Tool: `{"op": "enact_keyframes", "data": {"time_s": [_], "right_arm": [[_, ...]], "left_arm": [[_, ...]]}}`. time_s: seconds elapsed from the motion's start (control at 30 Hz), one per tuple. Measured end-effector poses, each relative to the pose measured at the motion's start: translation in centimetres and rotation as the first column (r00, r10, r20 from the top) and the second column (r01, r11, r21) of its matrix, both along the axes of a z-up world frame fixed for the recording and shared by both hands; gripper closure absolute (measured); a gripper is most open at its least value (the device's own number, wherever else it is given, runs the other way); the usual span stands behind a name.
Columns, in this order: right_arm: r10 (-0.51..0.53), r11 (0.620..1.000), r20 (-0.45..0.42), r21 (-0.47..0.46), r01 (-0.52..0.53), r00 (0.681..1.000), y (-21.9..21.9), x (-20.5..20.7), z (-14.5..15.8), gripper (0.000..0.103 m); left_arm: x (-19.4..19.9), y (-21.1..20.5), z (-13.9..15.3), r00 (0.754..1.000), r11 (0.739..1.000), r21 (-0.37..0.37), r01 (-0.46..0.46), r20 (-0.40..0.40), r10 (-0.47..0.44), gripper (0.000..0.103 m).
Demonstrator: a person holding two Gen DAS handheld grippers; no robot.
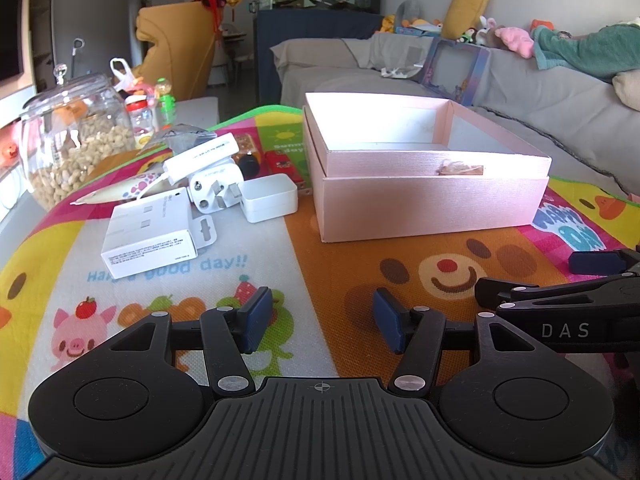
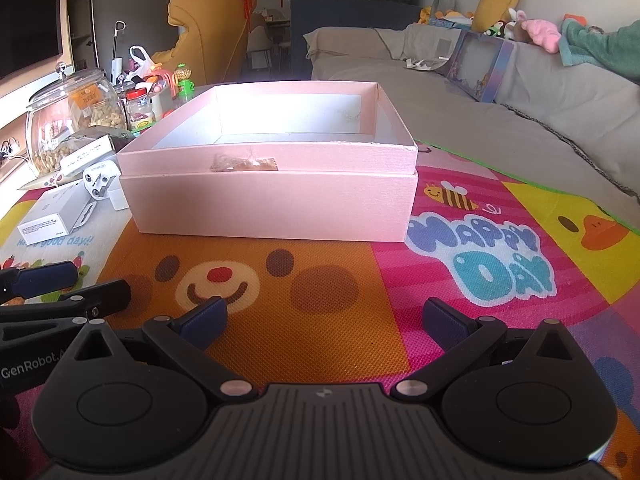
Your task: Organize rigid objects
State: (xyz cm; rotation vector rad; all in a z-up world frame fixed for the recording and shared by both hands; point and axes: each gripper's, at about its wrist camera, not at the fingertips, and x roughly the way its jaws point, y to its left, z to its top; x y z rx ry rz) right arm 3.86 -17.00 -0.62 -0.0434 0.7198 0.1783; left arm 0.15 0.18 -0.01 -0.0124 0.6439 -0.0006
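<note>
An open pink box (image 1: 432,204) (image 2: 272,208) stands on a colourful cartoon mat (image 1: 360,264); its inside looks empty. Left of it lies a cluster of small items: a white carton (image 1: 150,228) (image 2: 52,216), a white plug adapter (image 1: 214,190) (image 2: 98,184), a white charger cube (image 1: 269,197), a long white box (image 1: 200,156) and a red item (image 1: 285,164). My left gripper (image 1: 323,322) hovers open over the mat, short of the cluster. My right gripper (image 2: 324,324) is open in front of the box, nothing between its fingers. Each gripper shows at the edge of the other's view.
A glass jar of nuts (image 1: 76,140) (image 2: 72,120) and small bottles (image 1: 166,100) stand at the mat's far left. A grey sofa (image 1: 520,92) with toys and cushions runs behind and to the right. A yellow armchair (image 2: 200,32) stands further back.
</note>
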Motion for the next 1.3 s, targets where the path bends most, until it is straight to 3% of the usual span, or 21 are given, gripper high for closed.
{"op": "enact_keyframes", "data": {"time_s": [0.17, 0.23, 0.33, 0.4, 0.47, 0.6, 0.7, 0.83, 0.9, 1.0, 1.17, 1.23, 1.3], "right_arm": [[0.049, 0.999, -0.072, -0.018, -0.050, 0.996, -0.1, 1.0, 0.4, 0.000], [0.061, 0.998, -0.077, -0.023, -0.063, 0.995, 0.0, 1.0, 0.5, 0.000], [0.069, 0.997, -0.077, -0.023, -0.071, 0.995, -0.1, 1.0, 0.4, 0.000], [0.073, 0.997, -0.075, -0.021, -0.074, 0.995, -0.1, 1.0, 0.4, 0.000], [0.075, 0.997, -0.074, -0.020, -0.077, 0.994, -0.1, 1.0, 0.4, 0.000], [0.090, 0.996, -0.079, -0.019, -0.092, 0.993, -0.3, 1.0, 0.5, 0.000], [0.113, 0.993, -0.086, -0.012, -0.114, 0.990, -0.4, 1.0, 0.5, 0.000], [0.156, 0.987, -0.088, -0.014, -0.157, 0.984, 0.0, 0.7, 0.8, 0.000], [0.197, 0.980, -0.089, -0.004, -0.198, 0.976, 0.8, 0.3, 1.1, 0.003], [0.283, 0.959, -0.040, -0.007, -0.283, 0.958, 2.8, -0.9, 1.8, 0.007], [0.419, 0.908, 0.079, -0.031, -0.418, 0.904, 7.2, -2.3, 3.4, 0.007], [0.483, 0.875, 0.082, -0.035, -0.482, 0.871, 9.3, -2.1, 3.9, 0.007], [0.500, 0.866, 0.099, -0.029, -0.500, 0.860, 10.9, -1.6, 4.2, 0.007]], "left_arm": [[-0.7, 2.2, 0.6, 1.000, 0.996, -0.092, 0.005, 0.014, -0.004, 0.044], [-1.4, 3.8, 1.7, 0.996, 0.995, -0.082, -0.054, 0.068, 0.060, 0.044], [-1.8, 7.5, 3.7, 0.967, 0.977, -0.090, -0.193, 0.153, 0.205, 0.045], [-0.9, 10.2, 4.4, 0.953, 0.959, -0.115, -0.258, 0.133, 0.272, 0.045], [0.6, 12.4, 4.4, 0.954, 0.951, -0.139, -0.275, 0.080, 0.288, 0.046], [3.7, 16.7, 3.6, 0.969, 0.925, -0.299, -0.233, 0.004, 0.245, 0.046], [5.7, 18.9, 2.8, 0.971, 0.915, -0.329, -0.232, -0.031, 0.235, 0.047], [7.5, 20.0, 1.7, 0.986, 0.907, -0.388, -0.164, -0.045, 0.159, 0.046], [7.6, 19.8, 1.4, 0.994, 0.914, -0.391, -0.109, -0.037, 0.102, 0.046], [6.3, 18.4, 1.8, 0.999, 0.941, -0.338, -0.033, -0.035, 0.023, 0.047], [2.3, 16.5, 1.6, 0.980, 0.912, -0.383, 0.145, -0.068, -0.185, 0.047], [0.6, 15.9, 2.0, 0.977, 0.918, -0.356, 0.175, -0.055, -0.207, 0.047], [-0.7, 16.0, 2.7, 0.984, 0.939, -0.306, 0.159, -0.030, -0.177, 0.047]]}}
